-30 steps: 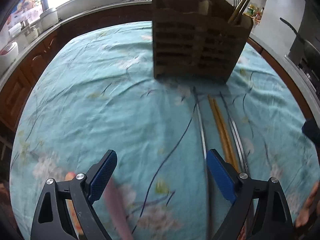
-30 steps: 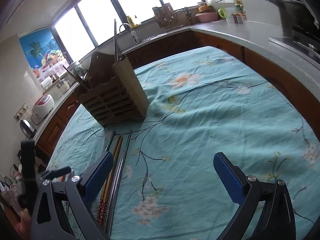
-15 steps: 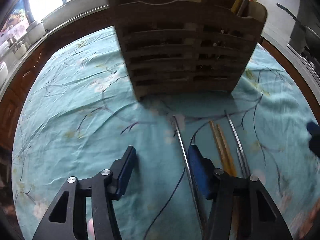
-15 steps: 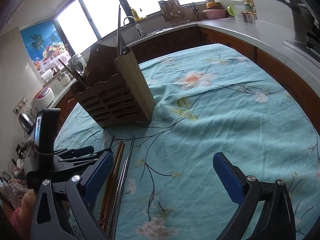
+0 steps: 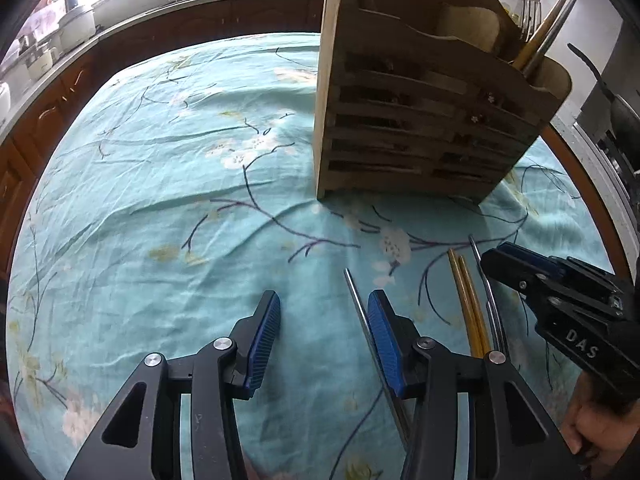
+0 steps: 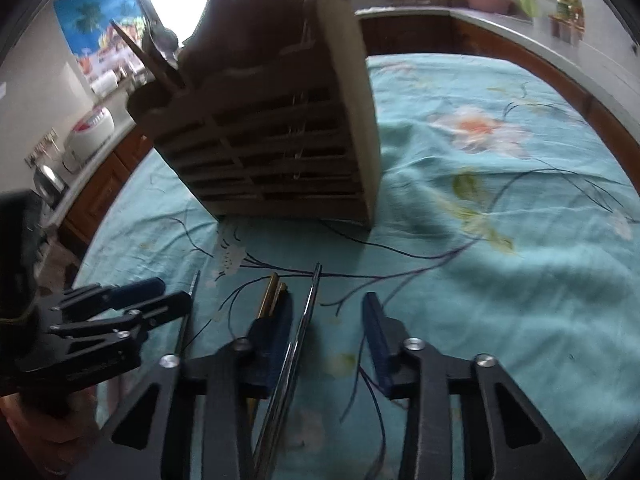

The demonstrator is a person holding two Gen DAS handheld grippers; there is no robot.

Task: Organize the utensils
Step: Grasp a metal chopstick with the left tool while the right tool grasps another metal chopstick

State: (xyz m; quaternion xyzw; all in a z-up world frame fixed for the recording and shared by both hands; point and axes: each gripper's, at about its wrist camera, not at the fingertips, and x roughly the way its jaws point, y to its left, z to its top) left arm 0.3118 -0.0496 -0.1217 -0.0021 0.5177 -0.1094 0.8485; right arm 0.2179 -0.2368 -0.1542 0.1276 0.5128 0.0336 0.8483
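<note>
R gripper (image 5: pixel 490 258) marked "DAS", jaws just narrowing, nothing pinched; L gripper (image 5: pixel 324 320) part-spread, empty

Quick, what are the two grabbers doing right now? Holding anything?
Left gripper: open, just been closing, nothing held; metal chopstick between fingers.
Right gripper: open, just been closing, metal chopsticks between fingers.

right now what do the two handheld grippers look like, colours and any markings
Both are matte black plastic frames with triangular cut-outs and silver round-head pivot bolts. The left gripper and the right gripper each carry two flat blue ribbed pads. Seen from the left wrist camera, the right one's body bears white letters "DAS". No cables show.
</note>
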